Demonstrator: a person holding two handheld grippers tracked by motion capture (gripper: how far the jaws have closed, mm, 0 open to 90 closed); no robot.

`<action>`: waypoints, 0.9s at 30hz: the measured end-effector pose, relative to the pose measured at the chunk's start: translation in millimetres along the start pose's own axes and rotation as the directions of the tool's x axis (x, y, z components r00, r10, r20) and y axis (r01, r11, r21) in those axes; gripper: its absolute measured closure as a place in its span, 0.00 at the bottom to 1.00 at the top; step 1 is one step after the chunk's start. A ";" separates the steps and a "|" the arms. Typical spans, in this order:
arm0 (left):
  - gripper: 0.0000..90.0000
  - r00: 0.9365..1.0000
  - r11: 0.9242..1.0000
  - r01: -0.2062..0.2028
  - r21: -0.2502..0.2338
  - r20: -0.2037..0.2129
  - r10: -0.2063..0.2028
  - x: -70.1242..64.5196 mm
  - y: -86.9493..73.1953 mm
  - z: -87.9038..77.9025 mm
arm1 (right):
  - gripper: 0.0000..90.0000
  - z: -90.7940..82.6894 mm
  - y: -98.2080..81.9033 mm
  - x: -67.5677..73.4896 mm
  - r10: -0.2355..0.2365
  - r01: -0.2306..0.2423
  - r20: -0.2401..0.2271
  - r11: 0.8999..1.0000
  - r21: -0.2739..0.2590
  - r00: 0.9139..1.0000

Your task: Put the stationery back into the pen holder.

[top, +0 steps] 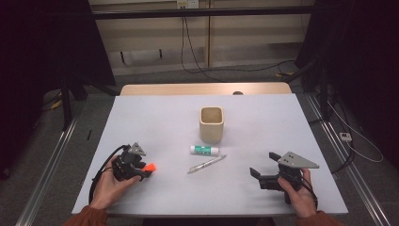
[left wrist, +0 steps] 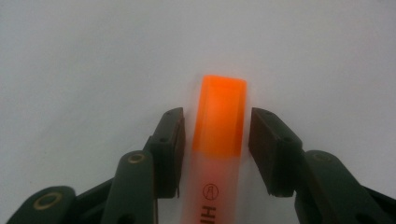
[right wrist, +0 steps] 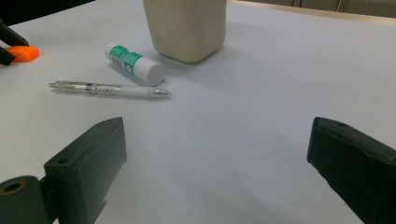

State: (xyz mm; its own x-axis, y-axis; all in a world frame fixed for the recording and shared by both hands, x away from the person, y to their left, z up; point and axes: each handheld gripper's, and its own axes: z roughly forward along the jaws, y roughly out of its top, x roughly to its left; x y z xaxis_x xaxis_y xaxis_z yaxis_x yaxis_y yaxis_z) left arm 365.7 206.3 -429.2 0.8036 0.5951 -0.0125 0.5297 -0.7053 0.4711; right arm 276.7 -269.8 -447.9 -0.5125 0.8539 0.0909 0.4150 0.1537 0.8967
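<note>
Highlighter (left wrist: pixel 218 126): orange cap, pale barrel, lying flat on white table (top: pixel 155 122), near-left area; cap end points right toward the pen in the high view.
Left gripper (left wrist: pixel 217 135): low over the table at near left, jaws straddling the highlighter at the cap-barrel join; left pad looks just touching the barrel, right pad has a thin gap showing, so no firm pinch yet.
Left jaws: partly open, highlighter between them.
Right gripper (right wrist: pixel 215 154): near right, held level above bare table, pointing left toward the centre.
Right jaws: wide apart, nothing between them.
Pen (top: pixel 207 164): clear barrel, centre of table, lying slantwise, well apart from both grippers.
Glue stick (top: pixel 205 149): green-white, just beyond the pen, near but not touching it.
Cup (top: pixel 211 124): beige, squarish, upright, just beyond the glue stick.
Hands: left hand (top: pixel 109 184) wraps the left gripper, right hand (top: pixel 297 190) wraps the right gripper.
</note>
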 end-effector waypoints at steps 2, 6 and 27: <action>0.68 1.000 1.000 0.003 0.002 0.002 -0.003 -2.2 0.2 -0.1 | 0.05 0.2 0.0 0.0 -0.001 0.001 -0.001 1.000 0.000 1.000; 0.73 1.000 1.000 0.006 0.003 0.011 -0.006 -1.4 0.3 0.2 | 0.05 0.2 0.0 0.2 -0.003 0.003 -0.001 1.000 0.001 1.000; 0.75 0.996 0.982 0.087 -0.169 0.051 -0.080 -7.0 -0.9 -10.9 | 0.05 -1.5 1.0 -0.7 0.001 -0.001 0.003 1.000 -0.015 1.000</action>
State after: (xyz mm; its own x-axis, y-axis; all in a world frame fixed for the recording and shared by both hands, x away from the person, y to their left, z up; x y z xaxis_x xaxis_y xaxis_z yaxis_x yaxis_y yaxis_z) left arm 356.6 207.0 -420.0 0.7714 0.6292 -0.0949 0.5442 -0.5751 0.6108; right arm 276.4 -271.0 -446.4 -0.5099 0.8554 0.0910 0.4048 0.1452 0.9028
